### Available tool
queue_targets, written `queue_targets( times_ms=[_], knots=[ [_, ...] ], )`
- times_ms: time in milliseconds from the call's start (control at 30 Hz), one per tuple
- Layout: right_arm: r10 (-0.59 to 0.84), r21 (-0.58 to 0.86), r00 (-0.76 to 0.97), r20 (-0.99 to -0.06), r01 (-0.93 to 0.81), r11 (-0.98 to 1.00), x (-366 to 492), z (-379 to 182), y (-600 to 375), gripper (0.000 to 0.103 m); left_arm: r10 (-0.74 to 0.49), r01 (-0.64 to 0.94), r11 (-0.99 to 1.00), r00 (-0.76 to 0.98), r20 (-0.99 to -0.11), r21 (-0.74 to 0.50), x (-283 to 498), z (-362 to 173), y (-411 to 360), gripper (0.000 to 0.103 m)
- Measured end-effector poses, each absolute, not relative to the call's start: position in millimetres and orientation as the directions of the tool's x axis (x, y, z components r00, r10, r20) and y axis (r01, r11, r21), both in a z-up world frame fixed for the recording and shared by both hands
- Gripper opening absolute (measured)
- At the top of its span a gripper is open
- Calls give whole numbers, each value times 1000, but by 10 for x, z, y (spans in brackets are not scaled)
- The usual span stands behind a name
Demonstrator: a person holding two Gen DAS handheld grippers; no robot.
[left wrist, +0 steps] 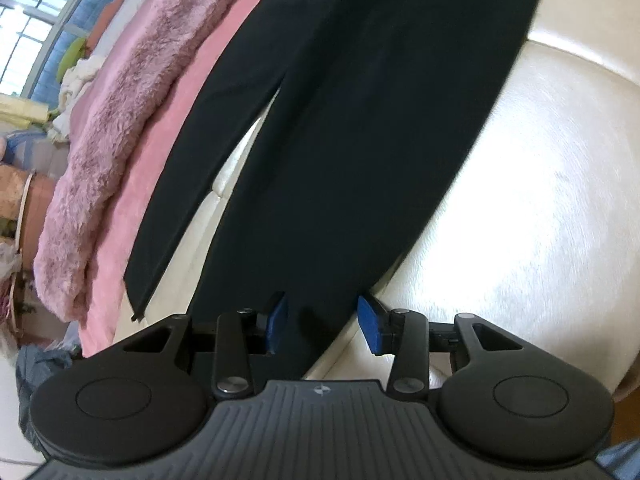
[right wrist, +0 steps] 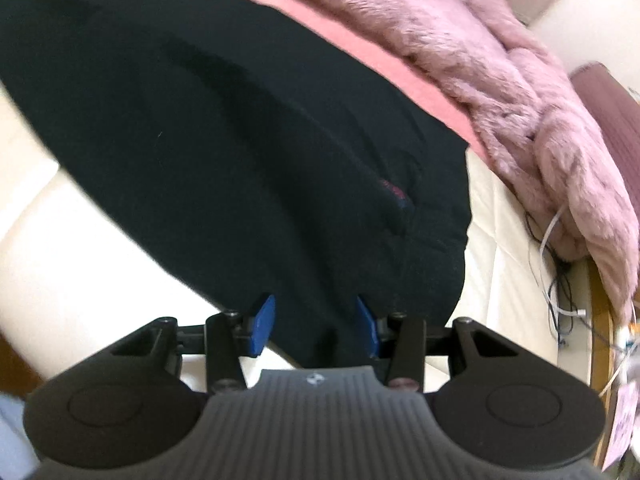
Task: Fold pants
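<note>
Pants [left wrist: 320, 152], black, laid out flat on the cream cushion [left wrist: 520, 184], long axis running straight away from my left gripper [left wrist: 322, 322]. Left wrist view: two legs fanning out ahead, a sliver of cushion showing between them; the nearer leg's hem end sits right between the blue pads [left wrist: 370, 322]. Jaws spread, cloth in the gap, nothing pinched yet as far as I can see. The other leg's hem lies off to the left of that gripper, just beside a pink blanket [left wrist: 120, 140].

Right wrist view: right gripper [right wrist: 316, 324] at the opposite end, over what reads as the waistband [right wrist: 420, 220], the garment stretching ahead and to its left. Jaws also apart, dark fabric between the pads [right wrist: 264, 322]; whether they touch it, cannot tell. Image is blurred.

Judgement: each gripper owns one end of the long axis. A lengthwise fold turns on the left, hem side, travelling forward along that axis toward the right gripper's end. Left is the nearer to a leg hem; right is nearer the waist. White cable [right wrist: 556, 220] lies well right of the right gripper.
</note>
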State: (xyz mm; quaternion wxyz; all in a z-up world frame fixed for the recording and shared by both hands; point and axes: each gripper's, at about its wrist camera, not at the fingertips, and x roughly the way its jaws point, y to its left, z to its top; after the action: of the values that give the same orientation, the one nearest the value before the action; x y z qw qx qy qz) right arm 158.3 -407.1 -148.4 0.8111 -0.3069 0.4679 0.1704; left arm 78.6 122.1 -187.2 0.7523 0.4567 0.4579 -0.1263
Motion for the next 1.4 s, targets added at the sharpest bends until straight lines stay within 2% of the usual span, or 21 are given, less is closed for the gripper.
queue_targets(
  times_ms=[33, 100, 233, 467, 500, 567, 633, 700, 1033, 1200, 1400],
  knots=[
    [-1, -334, 489, -872, -593, 733, 1575, -1481, -4089, 41, 222, 608, 565, 539, -813, 557, 808, -1881, 1215, 27],
    [11, -322, 450, -893, -656, 682, 1543, -1480, -4099, 41, 210, 597, 611, 511, -833, 520, 821, -1895, 1204, 11],
    [-18, -341, 406, -914, -741, 579, 1531, -1567, -4087, 41, 239, 547, 644, 521, -820, 535, 842, -1880, 1178, 2],
    [-81, -409, 417, -905, -805, 430, 1458, -1674, -4065, 41, 277, 406, 743, 536, -798, 531, 1000, -1723, 1202, 1],
    [-101, -435, 432, -896, -809, 396, 1439, -1696, -4075, 38, 278, 385, 757, 541, -793, 528, 1026, -1692, 1224, 1],
    [-148, -474, 451, -880, -819, 324, 1385, -1746, -4097, 26, 279, 342, 785, 550, -788, 516, 1064, -1633, 1232, 1],
    [-157, -478, 452, -878, -818, 319, 1377, -1788, -4146, 10, 279, 303, 809, 555, -784, 503, 1094, -1580, 1234, 1],
    [-144, -485, 465, -874, -806, 338, 1367, -1781, -4164, 1, 284, 270, 824, 565, -775, 498, 1091, -1532, 1232, 1],
    [-93, -604, 651, -754, -630, 488, 1486, -1214, -4209, 0, 291, 118, 880, 631, -719, 460, 1361, -1100, 1286, 0],
    [-95, -642, 721, -687, -540, 544, 1959, -888, -4150, 0, 317, 76, 875, 657, -685, 478, 1807, -852, 1312, 0],
    [-127, -661, 754, -644, -465, 589, 2712, -727, -4100, 0, 324, 55, 884, 645, -692, 465, 2482, -704, 1341, 0]
  ],
)
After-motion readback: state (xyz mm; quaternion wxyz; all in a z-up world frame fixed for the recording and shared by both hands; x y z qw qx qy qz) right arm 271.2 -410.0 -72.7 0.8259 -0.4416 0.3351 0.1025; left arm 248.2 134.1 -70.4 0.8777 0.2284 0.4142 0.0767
